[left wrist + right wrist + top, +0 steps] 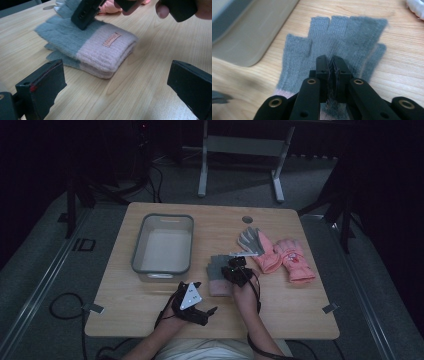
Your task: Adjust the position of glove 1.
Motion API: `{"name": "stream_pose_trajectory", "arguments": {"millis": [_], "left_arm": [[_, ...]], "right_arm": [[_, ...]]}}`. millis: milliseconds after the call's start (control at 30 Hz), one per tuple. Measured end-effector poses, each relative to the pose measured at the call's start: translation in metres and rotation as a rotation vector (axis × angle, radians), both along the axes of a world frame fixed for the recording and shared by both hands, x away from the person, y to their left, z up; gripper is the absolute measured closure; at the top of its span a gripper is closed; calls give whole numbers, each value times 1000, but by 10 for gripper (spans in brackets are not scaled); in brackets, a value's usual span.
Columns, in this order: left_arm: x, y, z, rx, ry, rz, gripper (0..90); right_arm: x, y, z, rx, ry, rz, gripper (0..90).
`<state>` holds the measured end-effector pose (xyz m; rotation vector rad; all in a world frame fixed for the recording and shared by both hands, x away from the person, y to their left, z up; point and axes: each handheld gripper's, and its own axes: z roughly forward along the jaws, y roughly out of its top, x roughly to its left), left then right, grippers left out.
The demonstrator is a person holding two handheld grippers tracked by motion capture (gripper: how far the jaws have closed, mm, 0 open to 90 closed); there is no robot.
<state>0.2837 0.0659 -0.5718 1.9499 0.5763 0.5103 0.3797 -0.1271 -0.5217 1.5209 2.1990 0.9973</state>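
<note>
Looking down from the high view first: sitting on the light wooden table, a fuzzy grey-and-pink knitted glove pair lying near the middle, just right of the grey plastic rectangular bin. Hovering right over the gloves' near edge, the right gripper, with the hand behind it coming in from the bottom. Hanging out closer to the table's near edge and a bit to the left, the left gripper, grey three-cornered plate on top, apart from the gloves. Further right, lying flat and touching each other, a padded pink ski glove pair with grey palms. Switching to the left gripper view: jaws spread wide, nothing between them but bare wood, pointing at the stacked gloves from the cuff side, pink cuff with a little tan label facing the camera, grey finger part behind. Pressing down onto the grey part from above, the right gripper, with fingertips of the hand gripping it at the top edge. Moving on to the right gripper view: jaws squeezed together and pinching a tuft of the grey knit on the top glove, grey fingers fanning out ahead, second glove peeking out underneath at the right. Sitting off to the upper left, a corner of the bin.
</note>
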Motion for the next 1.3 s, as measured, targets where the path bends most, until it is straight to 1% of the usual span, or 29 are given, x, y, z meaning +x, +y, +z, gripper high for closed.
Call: {"name": "stream_pose_trajectory", "arguments": {"millis": [67,133,200,300,467,533,567,600,633,700,733,800,833,867,900,933,967,1033,1067,1100,1133,1167,1200,1233,1267,1300], "left_arm": [[0,0,0,0,1,0,10],[1,0,0,-8,8,0,10],[1,1,0,-10,14,0,10],[1,1,0,-8,14,-2,10],[2,0,0,-1,16,-5,10],[2,-1,0,14,18,12,10],[1,-1,0,2,9,10,11],[0,0,0,-17,-11,11,17],[-1,0,0,-24,-22,13,34],[0,-1,1,-19,-18,-19,36],[1,-3,4,-4,-19,-29,36],[4,-6,9,-7,-28,-45,36],[5,-7,12,5,-36,-44,35],[7,-9,15,18,-52,-32,35],[8,-11,18,32,-63,-23,34],[9,-13,21,31,-63,-25,35],[11,-15,23,46,-55,-24,36],[17,-20,27,79,-15,-24,48],[21,-24,28,106,0,-49,66],[24,-29,28,136,-7,-60,75],[28,-32,27,147,-7,-73,93],[32,-34,26,147,14,-109,117],[36,-37,25,159,36,-136,123],[40,-41,23,191,35,-153,131],[42,-45,21,233,29,-162,137],[45,-48,20,267,30,-179,143]], "right_arm": [[3,-1,-4,-3,11,-1,839],[6,-1,-7,-20,10,0,834],[8,-1,-11,-19,24,8,828],[10,1,-15,-36,21,16,819],[13,2,-20,-52,25,38,756],[13,0,-21,-45,29,40,730],[13,0,-20,-41,31,42,710],[13,-1,-19,-40,31,49,684],[12,-3,-16,-41,29,53,669],[11,-8,-8,-43,10,66,646],[11,-12,-4,-47,-4,79,640],[13,-22,4,-39,-16,102,625],[15,-27,7,-44,-22,119,619],[18,-31,11,-58,-23,126,620],[21,-36,14,-61,-24,134,619],[23,-41,17,-43,-16,148,616],[26,-45,20,-21,-10,159,617],[32,-49,25,-14,-13,169,617],[34,-50,26,-3,-5,174,617],[38,-51,28,-1,-4,176,618],[40,-51,29,-9,-2,172,636],[43,-51,30,-5,8,169,660],[45,-52,30,5,11,159,661],[48,-52,29,-2,13,148,661],[51,-53,27,-9,19,144,659],[53,-53,25,-3,22,137,654]]}}
